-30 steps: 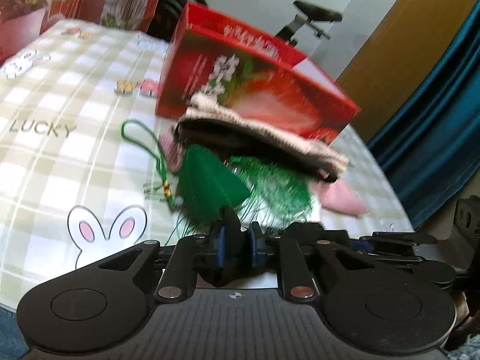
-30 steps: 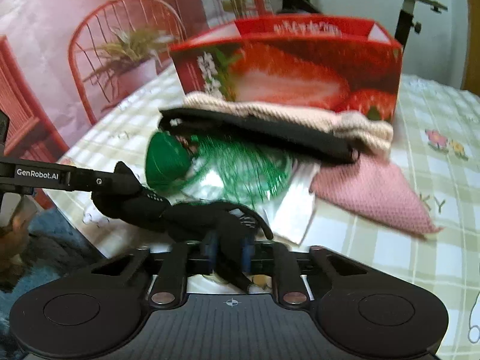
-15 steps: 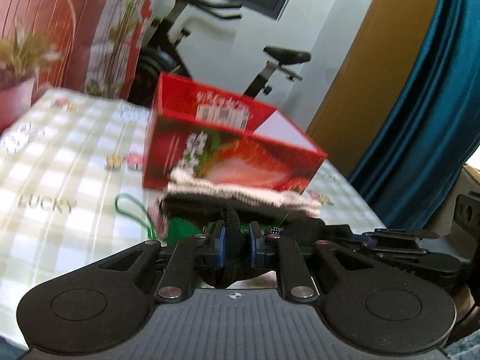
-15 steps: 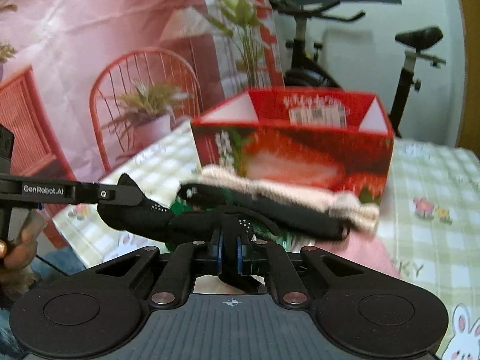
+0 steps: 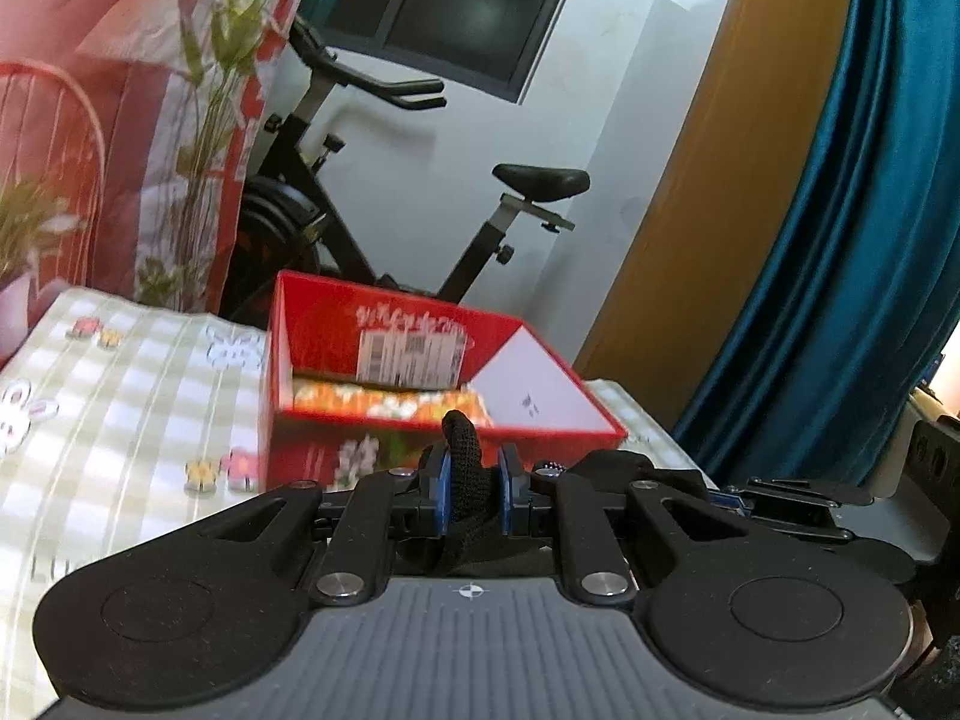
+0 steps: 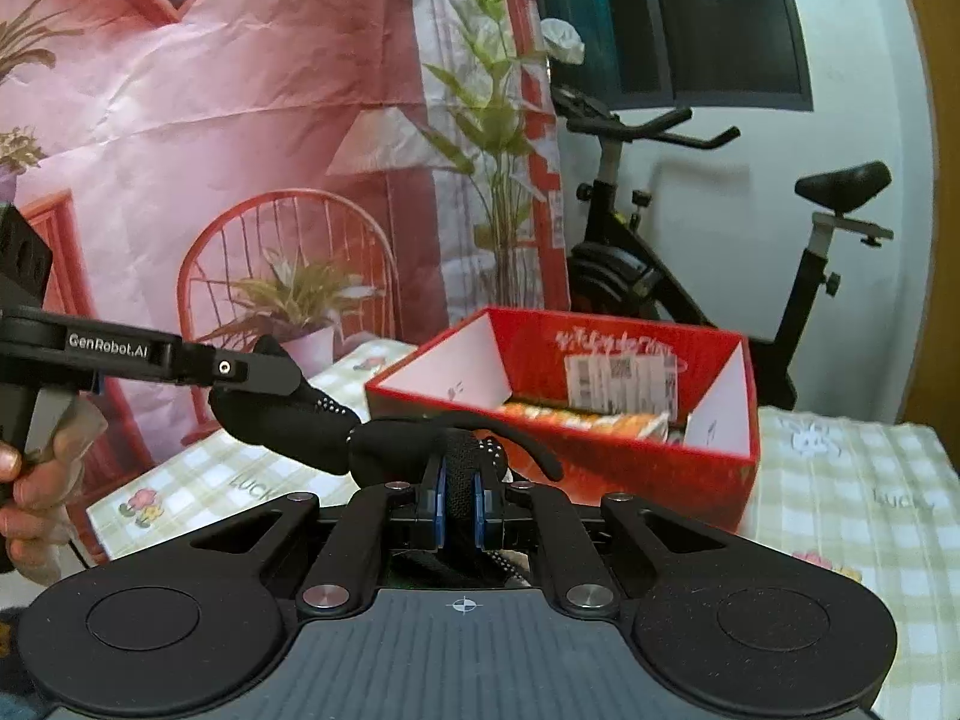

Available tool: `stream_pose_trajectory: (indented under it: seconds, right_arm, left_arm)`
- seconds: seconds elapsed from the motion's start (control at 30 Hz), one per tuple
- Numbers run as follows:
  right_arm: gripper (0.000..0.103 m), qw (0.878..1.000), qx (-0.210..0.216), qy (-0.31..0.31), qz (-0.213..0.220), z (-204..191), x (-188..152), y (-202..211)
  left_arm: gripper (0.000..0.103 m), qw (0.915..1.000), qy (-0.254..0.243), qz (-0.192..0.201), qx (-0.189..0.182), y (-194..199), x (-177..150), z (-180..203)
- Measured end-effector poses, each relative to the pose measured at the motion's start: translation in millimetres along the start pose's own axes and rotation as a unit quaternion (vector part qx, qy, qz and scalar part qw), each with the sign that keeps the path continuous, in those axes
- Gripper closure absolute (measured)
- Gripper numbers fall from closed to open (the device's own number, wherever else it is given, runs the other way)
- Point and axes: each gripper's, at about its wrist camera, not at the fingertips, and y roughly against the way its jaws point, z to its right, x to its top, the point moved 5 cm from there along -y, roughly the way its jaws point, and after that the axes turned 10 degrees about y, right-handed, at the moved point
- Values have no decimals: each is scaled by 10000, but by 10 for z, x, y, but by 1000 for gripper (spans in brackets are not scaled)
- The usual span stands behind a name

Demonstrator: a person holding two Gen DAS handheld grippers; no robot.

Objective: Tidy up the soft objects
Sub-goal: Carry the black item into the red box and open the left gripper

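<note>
I am holding a black knitted cloth (image 6: 288, 420) in the air between both tools: my left gripper (image 5: 471, 492) is clamping one end, my right gripper (image 6: 459, 504) is pinching the other, jaws nearly closed on the fabric. The cloth is hanging just before the open red box (image 6: 618, 360) on the checked tablecloth (image 5: 138, 372).

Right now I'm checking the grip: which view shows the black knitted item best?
The right wrist view: the black knitted item stretches from the left gripper to the right gripper. The left wrist view shows only a pinched fold between its pads.
</note>
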Motion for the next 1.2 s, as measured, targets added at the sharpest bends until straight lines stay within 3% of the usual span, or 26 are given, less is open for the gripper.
stream_pose_trajectory:
  seconds: [0.27, 0.57, 0.73, 0.97, 1.07, 1.13, 1.2]
  right_arm:
    - [95, 9998, -88, 165, 112, 267, 261, -296]
    - [95, 9993, -184, 312, -33, 581, 473, -793]
    - [95, 9989, -198, 236, -350, 754, 485, -1151]
    - [95, 9962, -113, -208, -832, 904, 253, -1517]
    - [92, 9951, -117, -278, -942, 917, 156, -1558]
    - [88, 9946, -164, -288, -983, 924, 127, -1551]
    - [80, 9945, -231, -272, -980, 922, 122, -1517]
  left_arm:
    - [87, 10000, 56, 26, 24, -265, 313, -35]
    - [87, 9993, -43, -160, 324, -729, 542, -141]
    - [86, 9976, -85, -361, 583, -1036, 637, -228]
    - [84, 9932, -187, -750, 867, -1340, 584, -358]
    - [68, 9915, -267, -847, 954, -1366, 551, -388]
    - [42, 9915, -279, -787, 997, -1349, 556, -395]
    - [40, 9918, -262, -718, 1025, -1303, 565, -403]
